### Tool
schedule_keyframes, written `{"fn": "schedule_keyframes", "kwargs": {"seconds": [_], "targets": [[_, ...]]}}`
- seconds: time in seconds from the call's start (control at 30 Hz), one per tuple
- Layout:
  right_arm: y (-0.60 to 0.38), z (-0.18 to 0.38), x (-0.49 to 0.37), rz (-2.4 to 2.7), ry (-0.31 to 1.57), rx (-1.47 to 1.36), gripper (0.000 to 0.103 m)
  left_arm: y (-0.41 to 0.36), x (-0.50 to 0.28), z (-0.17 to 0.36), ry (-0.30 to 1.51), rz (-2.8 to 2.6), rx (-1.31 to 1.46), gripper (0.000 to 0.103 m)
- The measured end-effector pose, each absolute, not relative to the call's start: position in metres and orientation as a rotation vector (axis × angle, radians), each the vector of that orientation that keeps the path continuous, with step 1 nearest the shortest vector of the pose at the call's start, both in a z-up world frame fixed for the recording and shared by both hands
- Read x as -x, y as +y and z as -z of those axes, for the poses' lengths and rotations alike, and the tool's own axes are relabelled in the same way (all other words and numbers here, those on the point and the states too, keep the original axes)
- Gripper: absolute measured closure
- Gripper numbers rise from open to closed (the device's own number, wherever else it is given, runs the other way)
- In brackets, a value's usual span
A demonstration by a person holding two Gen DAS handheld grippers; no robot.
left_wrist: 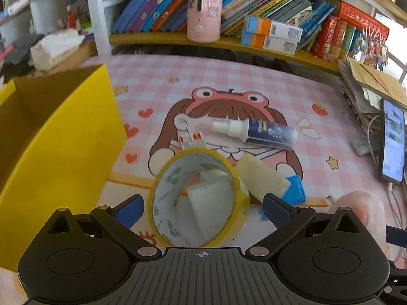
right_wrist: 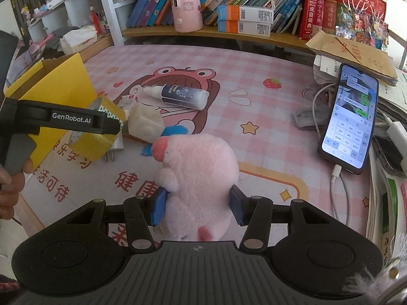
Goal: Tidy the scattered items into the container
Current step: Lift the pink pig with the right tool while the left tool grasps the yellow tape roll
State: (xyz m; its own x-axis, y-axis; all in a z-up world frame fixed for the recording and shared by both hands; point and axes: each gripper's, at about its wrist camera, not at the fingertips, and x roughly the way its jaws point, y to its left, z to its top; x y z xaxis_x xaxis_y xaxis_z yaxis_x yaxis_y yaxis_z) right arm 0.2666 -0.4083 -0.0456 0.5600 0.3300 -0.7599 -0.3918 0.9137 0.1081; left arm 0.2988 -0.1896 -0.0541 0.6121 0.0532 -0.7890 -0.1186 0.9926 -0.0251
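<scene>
A roll of yellow tape (left_wrist: 201, 198) lies between the fingers of my left gripper (left_wrist: 202, 209), whose jaws stand wide on either side without touching it. It also shows in the right wrist view (right_wrist: 101, 127). My right gripper (right_wrist: 197, 208) is shut on a pink plush pig (right_wrist: 198, 172). A spray bottle (left_wrist: 257, 132) (right_wrist: 178, 95), a cream and blue cloth bundle (left_wrist: 269, 180) (right_wrist: 145, 124) and a small white packet (left_wrist: 192, 139) lie on the pink mat. The yellow cardboard box (left_wrist: 58, 152) (right_wrist: 61, 86) stands open at the left.
A phone (right_wrist: 348, 119) on a charging cable leans at the right by stacked papers (right_wrist: 356, 53). A white plug (right_wrist: 115, 145) lies near the tape. A shelf of books (left_wrist: 254, 5) and a pink canister (left_wrist: 204, 11) run along the back.
</scene>
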Motion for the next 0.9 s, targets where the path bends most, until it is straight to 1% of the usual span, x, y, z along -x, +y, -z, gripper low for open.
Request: {"fn": "schedule_keyframes", "kwargs": {"seconds": [0.3,0.53,0.67,0.73,0.77,0.83,0.87,0.9], "targets": [[-0.411,0.047,-0.269,-0.451,0.880,0.088,0.054,-0.206,-0.306,0.057,0.885,-0.169,0.026,0.004],[-0.411,0.047,-0.267,-0.458,0.877,0.095,0.054,-0.201,-0.318,0.068,0.903,-0.197,0.022,0.003],[-0.412,0.047,-0.266,-0.457,0.877,0.094,0.054,-0.201,-0.315,0.070,0.884,-0.190,0.010,0.004],[-0.412,0.047,-0.266,-0.460,0.876,0.095,0.054,-0.200,-0.312,0.069,0.877,-0.197,-0.001,0.012],[-0.412,0.047,-0.265,-0.462,0.875,0.096,0.054,-0.199,-0.311,0.068,0.874,-0.198,-0.005,0.013],[-0.412,0.046,-0.264,-0.464,0.873,0.097,0.054,-0.200,-0.308,0.065,0.863,-0.178,-0.009,0.024],[-0.412,0.046,-0.263,-0.466,0.871,0.098,0.054,-0.201,-0.307,0.063,0.861,-0.152,-0.005,0.054],[-0.411,0.045,-0.261,-0.468,0.869,0.100,0.054,-0.203,-0.306,0.061,0.872,-0.140,-0.004,0.056]]}}
